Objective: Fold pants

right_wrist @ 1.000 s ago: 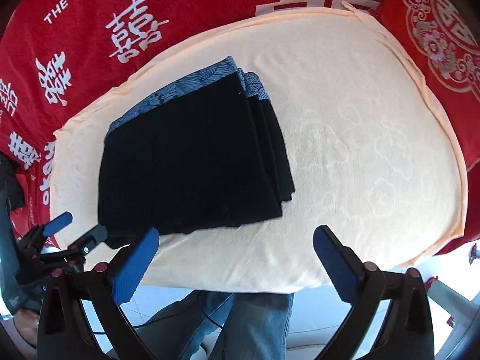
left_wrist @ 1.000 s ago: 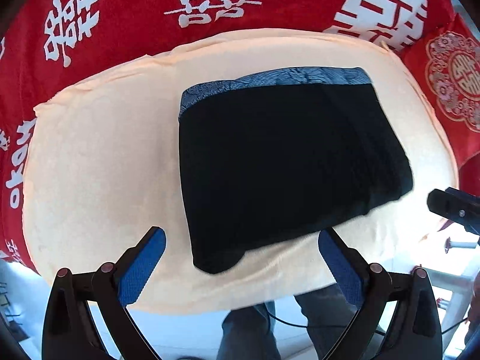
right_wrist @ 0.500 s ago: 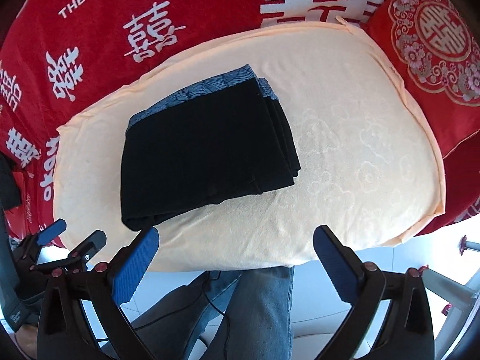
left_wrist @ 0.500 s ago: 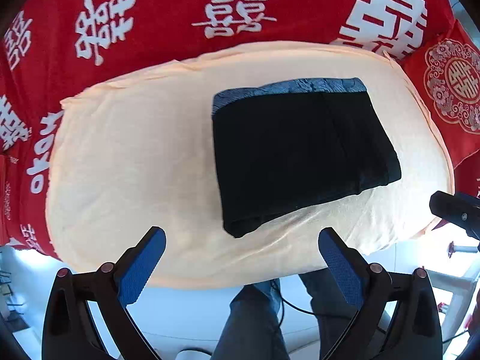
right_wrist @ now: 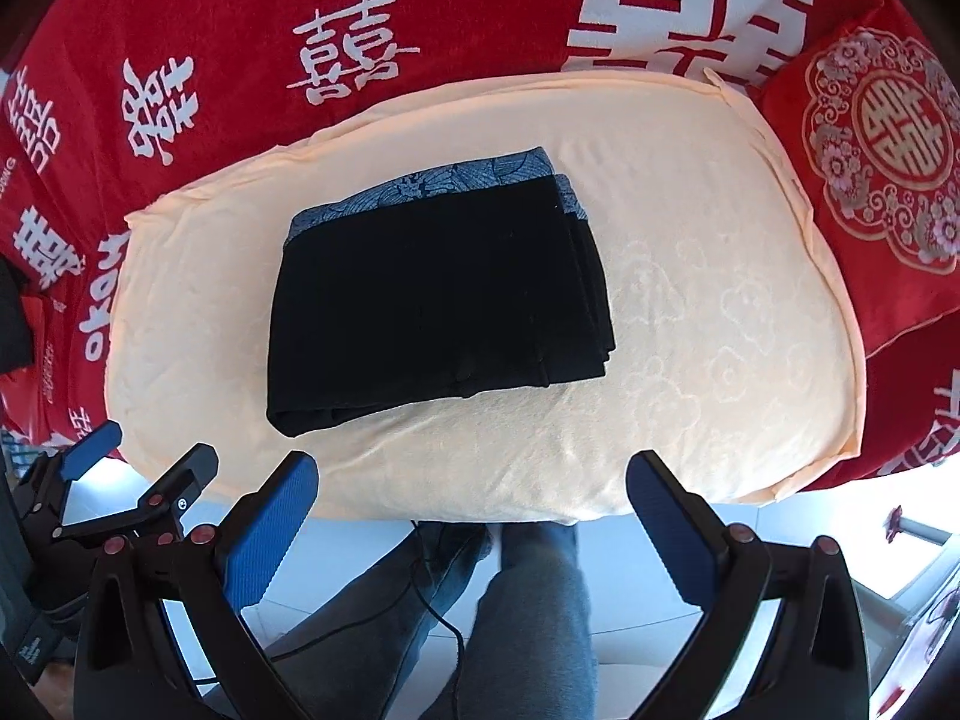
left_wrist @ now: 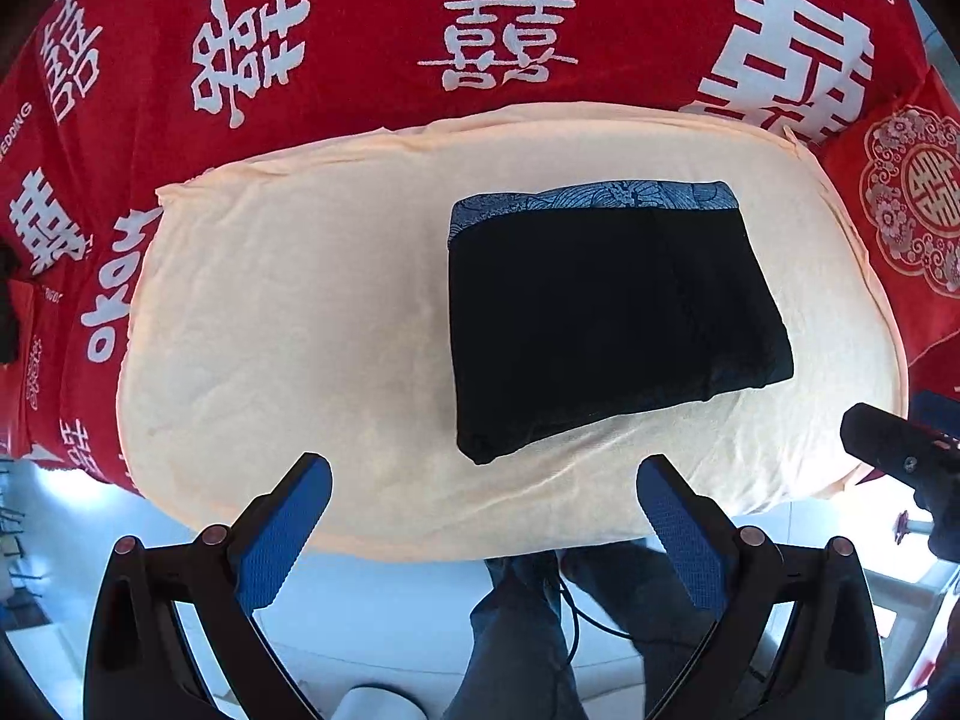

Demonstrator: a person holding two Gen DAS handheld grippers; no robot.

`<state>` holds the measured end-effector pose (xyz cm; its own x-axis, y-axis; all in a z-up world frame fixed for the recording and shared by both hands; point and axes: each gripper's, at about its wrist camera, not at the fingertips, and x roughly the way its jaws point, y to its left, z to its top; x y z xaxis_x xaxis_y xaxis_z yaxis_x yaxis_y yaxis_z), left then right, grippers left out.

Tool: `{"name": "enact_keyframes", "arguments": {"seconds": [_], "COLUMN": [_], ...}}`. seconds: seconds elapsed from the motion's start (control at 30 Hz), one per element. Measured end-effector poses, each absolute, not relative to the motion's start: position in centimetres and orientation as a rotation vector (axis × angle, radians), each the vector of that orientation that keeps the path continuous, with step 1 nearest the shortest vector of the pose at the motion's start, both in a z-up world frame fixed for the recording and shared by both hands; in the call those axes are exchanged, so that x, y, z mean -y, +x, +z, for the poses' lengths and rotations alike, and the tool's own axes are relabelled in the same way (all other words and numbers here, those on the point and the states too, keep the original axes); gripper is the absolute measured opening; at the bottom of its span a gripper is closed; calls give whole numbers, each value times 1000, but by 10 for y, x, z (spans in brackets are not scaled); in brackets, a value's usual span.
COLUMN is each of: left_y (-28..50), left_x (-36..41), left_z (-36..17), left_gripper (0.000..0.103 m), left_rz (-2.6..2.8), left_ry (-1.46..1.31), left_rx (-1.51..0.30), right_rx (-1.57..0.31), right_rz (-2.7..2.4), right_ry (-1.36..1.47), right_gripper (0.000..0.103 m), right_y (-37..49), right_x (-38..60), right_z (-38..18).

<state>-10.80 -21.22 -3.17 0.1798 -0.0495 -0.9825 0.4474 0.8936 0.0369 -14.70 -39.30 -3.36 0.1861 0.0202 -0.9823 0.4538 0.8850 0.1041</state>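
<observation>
Covering the whole surface under you is one red cloth (left_wrist: 372, 30) printed with white double-happiness characters, and on top of it lies one pale peach towel (left_wrist: 288, 312), a soft, rounded rectangle with a faint cloud pattern. One red cushion (right_wrist: 876, 162) with an ornate round emblem sits at the towel's far right corner. One pair of black pants (left_wrist: 606, 312) rests on the towel, folded into a compact, stacked rectangle of several layers; its patterned grey-blue waistband (left_wrist: 594, 198) faces away from you, and the stepped layer edges show along the right side. The bundle's long axis runs roughly left to right. You hold two tools: your left gripper (left_wrist: 483, 495) and right gripper (right_wrist: 471, 489) both hang spread wide, blue textured pads empty, near the towel's front edge, apart from the pants.
</observation>
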Motion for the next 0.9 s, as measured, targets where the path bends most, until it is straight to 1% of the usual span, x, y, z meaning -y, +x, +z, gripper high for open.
{"name": "enact_keyframes", "arguments": {"seconds": [0.47, 0.9], "left_y": [-112, -122], "left_x": [241, 245], "left_z": [-19, -18], "left_gripper": [102, 102], "left_rz": [-292, -254], "left_ry": [373, 378], "left_rx": [-1357, -1389], "right_rx": [-1392, -1406], "right_rz": [-251, -233], "right_ry": [351, 301], "right_gripper": [102, 102], "right_y": [-138, -138], "right_x": [407, 414], "right_z": [-26, -25]}}
